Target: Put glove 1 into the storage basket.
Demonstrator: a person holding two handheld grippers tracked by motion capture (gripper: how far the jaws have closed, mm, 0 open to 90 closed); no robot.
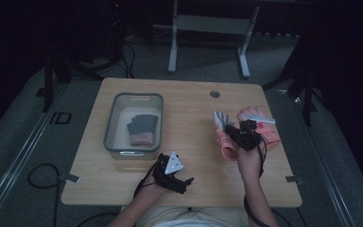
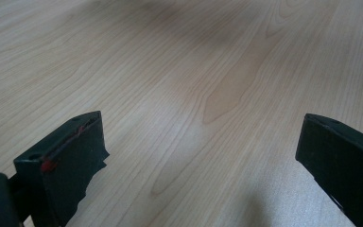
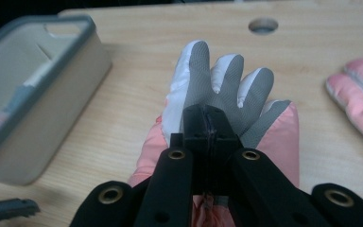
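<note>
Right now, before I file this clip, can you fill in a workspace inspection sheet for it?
Surface: wooden table, round hole near the far edge.
Job's things: grey bin holding one glove; a pink and grey glove in the right gripper; a pink glove lies beside it.
Clutter: nothing seen.
Grippers: left gripper open above bare wood; right gripper shut on the pink and grey glove.
Cables: one loops on the floor at left.
Surroundings: dark room, white desk frame beyond the table.
</note>
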